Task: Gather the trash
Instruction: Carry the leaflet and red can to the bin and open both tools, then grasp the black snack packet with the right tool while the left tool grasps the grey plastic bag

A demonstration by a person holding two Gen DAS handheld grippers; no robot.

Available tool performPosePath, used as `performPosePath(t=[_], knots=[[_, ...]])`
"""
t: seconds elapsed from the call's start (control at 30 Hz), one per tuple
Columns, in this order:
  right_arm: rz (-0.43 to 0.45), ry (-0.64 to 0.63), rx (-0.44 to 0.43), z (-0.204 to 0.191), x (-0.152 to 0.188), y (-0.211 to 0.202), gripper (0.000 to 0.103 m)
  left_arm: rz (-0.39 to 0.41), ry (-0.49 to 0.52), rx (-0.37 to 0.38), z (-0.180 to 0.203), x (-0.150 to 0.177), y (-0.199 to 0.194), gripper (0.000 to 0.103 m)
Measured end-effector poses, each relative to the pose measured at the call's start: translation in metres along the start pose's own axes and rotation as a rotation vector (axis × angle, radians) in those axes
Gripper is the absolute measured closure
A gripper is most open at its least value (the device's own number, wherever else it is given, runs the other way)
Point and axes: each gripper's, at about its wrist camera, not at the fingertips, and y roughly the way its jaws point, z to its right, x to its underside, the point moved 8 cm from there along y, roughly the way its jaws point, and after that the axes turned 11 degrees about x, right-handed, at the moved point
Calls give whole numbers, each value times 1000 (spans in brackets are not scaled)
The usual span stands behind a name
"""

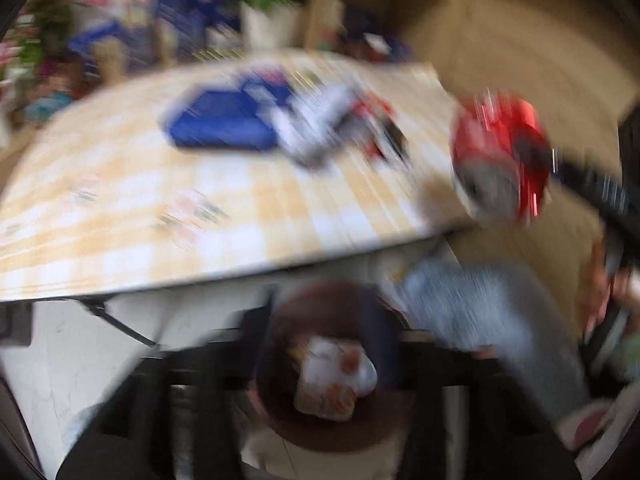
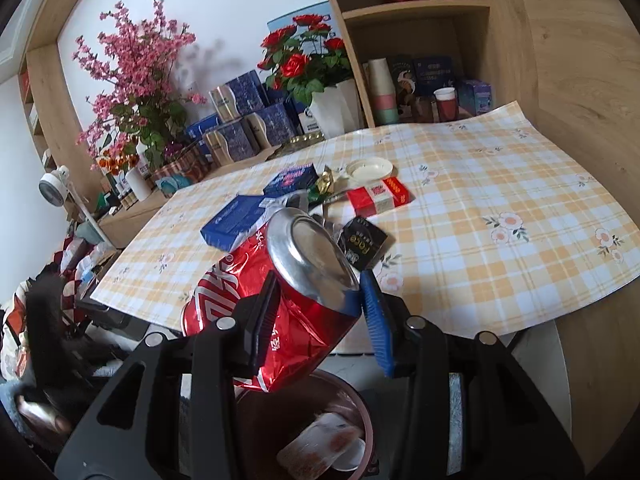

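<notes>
My right gripper (image 2: pixel 320 316) is shut on a crushed red can (image 2: pixel 280 300) and holds it above a brown trash bin (image 2: pixel 360 408) that has a plastic wrapper inside. The can also shows in the blurred left wrist view (image 1: pixel 500 156), off the table's right edge. The bin (image 1: pixel 280 412) sits below the table edge there. On the checked table (image 2: pixel 500 184) lie blue boxes (image 2: pixel 236 222), a red and white pack (image 2: pixel 380 196), a black pack (image 2: pixel 362 240) and a white lid (image 2: pixel 370 168). My left gripper's fingers are dark blurs at the bottom of its view.
Flower pots (image 2: pixel 328 104), blue tins (image 2: pixel 240 132) and cups (image 2: pixel 446 102) stand on shelves behind the table. A wooden wall (image 2: pixel 580 60) is at the right. The person's jeans leg (image 1: pixel 480 312) is beside the bin.
</notes>
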Motion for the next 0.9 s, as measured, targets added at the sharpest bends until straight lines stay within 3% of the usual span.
performPosePath(t=[0.1, 0.17, 0.27, 0.4, 0.47, 0.53, 0.77, 0.9], knots=[[-46, -8, -10, -5, 13, 7, 60, 122, -54, -78, -14, -14, -35, 36], [-75, -20, -15, -10, 22, 12, 60, 171, -79, -112, -23, -18, -50, 27], [-145, -26, -27, -18, 40, 23, 60, 253, -111, -224, -39, -19, -75, 10], [-231, -29, -71, -35, 59, 36, 60, 302, -116, -282, -48, -20, -94, 9], [-271, -57, -115, -48, 67, 39, 58, 308, -113, -293, -49, -20, -96, 8], [-280, -89, -135, -59, 71, 38, 45, 307, -113, -299, -51, -17, -100, 8], [-212, -121, -41, -48, 59, 32, 38, 309, -144, -301, -57, -13, -100, 8], [-182, -145, 36, -34, 52, 33, 23, 296, -152, -299, -57, -10, -95, 8]])
